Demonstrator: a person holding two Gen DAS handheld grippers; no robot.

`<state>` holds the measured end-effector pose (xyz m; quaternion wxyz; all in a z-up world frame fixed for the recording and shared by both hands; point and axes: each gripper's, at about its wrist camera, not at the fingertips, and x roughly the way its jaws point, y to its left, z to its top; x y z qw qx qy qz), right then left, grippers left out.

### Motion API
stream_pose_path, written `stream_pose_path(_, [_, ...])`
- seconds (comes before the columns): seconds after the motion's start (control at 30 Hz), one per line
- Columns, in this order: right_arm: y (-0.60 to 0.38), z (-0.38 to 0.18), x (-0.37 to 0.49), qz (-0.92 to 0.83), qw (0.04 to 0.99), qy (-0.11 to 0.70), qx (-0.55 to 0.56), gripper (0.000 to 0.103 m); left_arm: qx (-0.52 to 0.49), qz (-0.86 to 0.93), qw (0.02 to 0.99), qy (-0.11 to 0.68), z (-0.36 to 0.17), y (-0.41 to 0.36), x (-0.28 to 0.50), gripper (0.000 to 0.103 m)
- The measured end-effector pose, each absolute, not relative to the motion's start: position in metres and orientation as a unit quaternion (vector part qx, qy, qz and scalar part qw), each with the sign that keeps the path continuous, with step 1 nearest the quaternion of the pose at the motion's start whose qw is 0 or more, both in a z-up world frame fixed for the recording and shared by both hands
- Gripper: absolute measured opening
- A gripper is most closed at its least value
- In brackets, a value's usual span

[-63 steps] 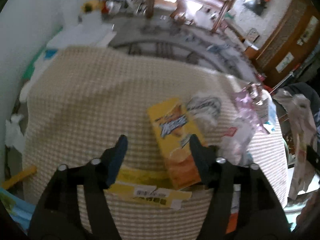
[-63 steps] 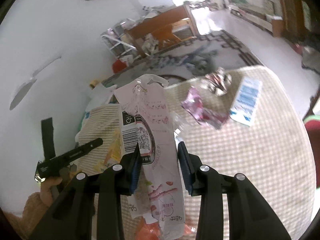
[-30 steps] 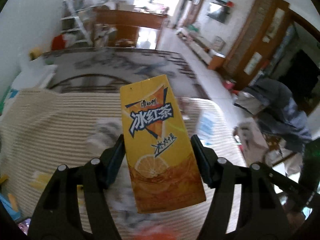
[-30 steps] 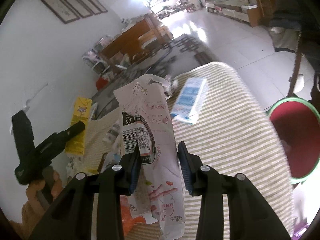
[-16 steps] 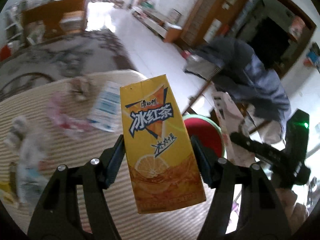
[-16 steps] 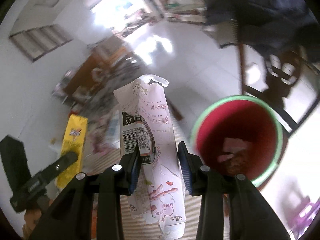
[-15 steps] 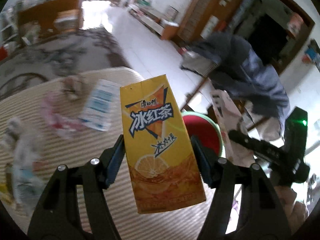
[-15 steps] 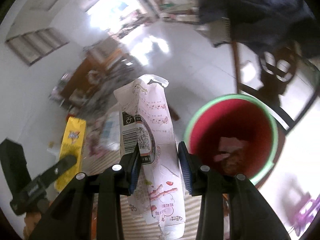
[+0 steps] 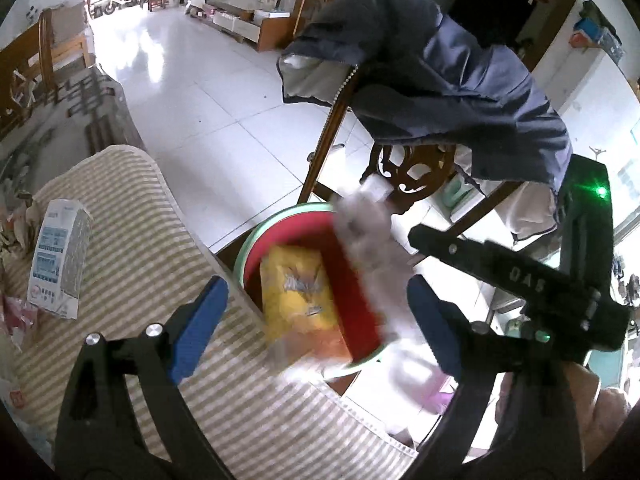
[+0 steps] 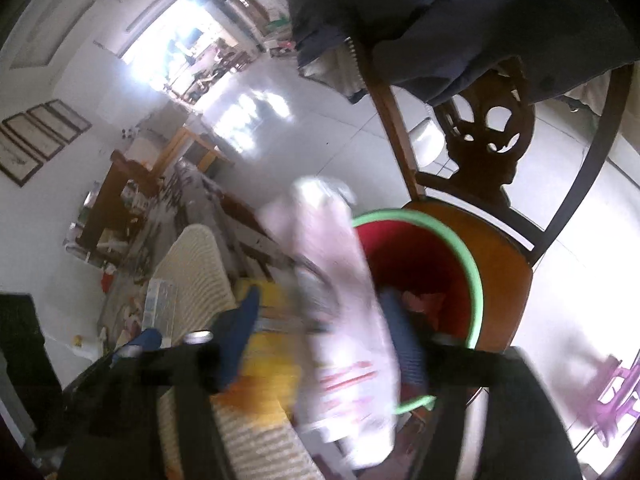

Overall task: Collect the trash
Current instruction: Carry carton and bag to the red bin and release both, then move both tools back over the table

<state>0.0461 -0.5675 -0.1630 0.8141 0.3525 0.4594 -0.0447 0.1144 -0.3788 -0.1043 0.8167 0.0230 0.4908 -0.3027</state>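
A dark blue jacket [image 9: 432, 80] drapes over a carved wooden chair [image 9: 412, 168].

Mounted on each wrist, angled steeply down, close above shared green-rimmed red plastic basin [image 9: 256, 240] [image 10: 472, 264].

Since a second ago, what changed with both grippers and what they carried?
Both let go. The left gripper is opening and the yellow tea carton, blurred, drops into the red bin. The right gripper is opening too; the pink-white wrapper is blurred between its jaws, over the bin's rim. Both swung from the striped table to the bin. The blue-white carton stays on the table.
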Motion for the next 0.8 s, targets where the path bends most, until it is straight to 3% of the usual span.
stream_pose_path(0.37, [-0.554,-0.16,0.046,-0.035,0.809,0.465,0.357,0.07,-0.024,-0.239,0.838,0.49,-0.092,-0.316,0.108,0.089])
stream_pose_path(0.8, [-0.453,-0.12,0.051,0.023,0.841,0.457,0.289,0.076,-0.036,-0.181,0.882,0.433,-0.054,-0.213,0.079,0.089])
